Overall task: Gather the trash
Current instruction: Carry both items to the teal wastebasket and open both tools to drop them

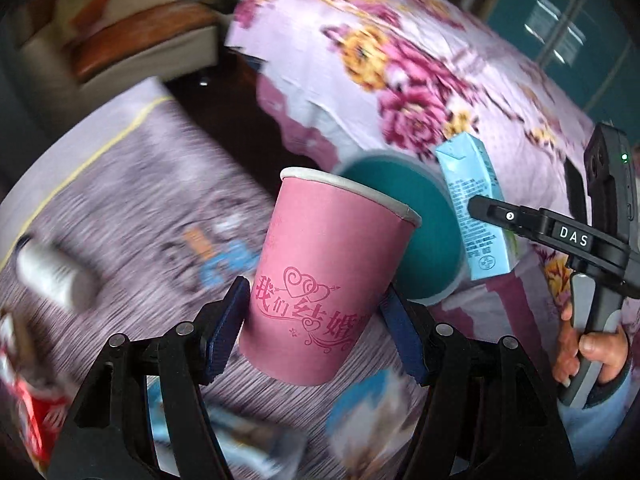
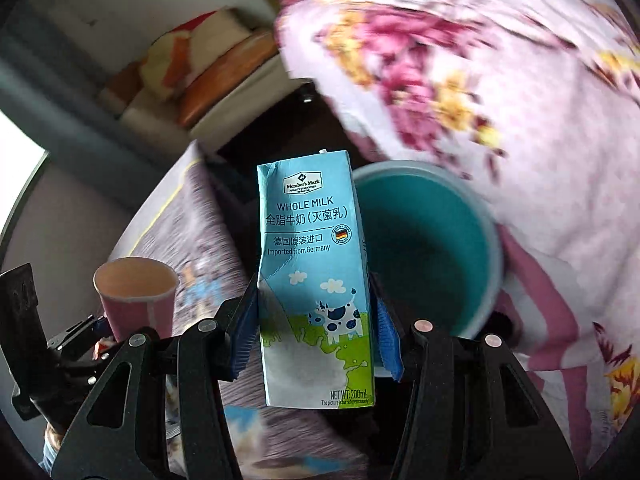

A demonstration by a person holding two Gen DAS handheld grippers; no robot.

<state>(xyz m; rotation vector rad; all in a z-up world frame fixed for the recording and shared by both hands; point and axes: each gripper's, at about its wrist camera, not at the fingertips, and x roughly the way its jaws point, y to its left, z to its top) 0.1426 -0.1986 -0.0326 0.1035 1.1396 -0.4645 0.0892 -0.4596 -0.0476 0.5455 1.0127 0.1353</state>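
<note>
My left gripper (image 1: 312, 320) clamps a pink paper cup (image 1: 332, 276); my right gripper (image 2: 316, 328) grips a blue milk carton (image 2: 312, 272), both near a teal bin (image 2: 432, 248).

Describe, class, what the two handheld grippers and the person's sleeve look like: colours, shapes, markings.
Both the left gripper and the right gripper have black, angular linkage arms with round silver rivets and ribbed blue pads on the fingers. Seen from the left wrist, the right gripper carries a white "DAS" label, a green light and a grey handle. The sleeve is light blue.
</note>
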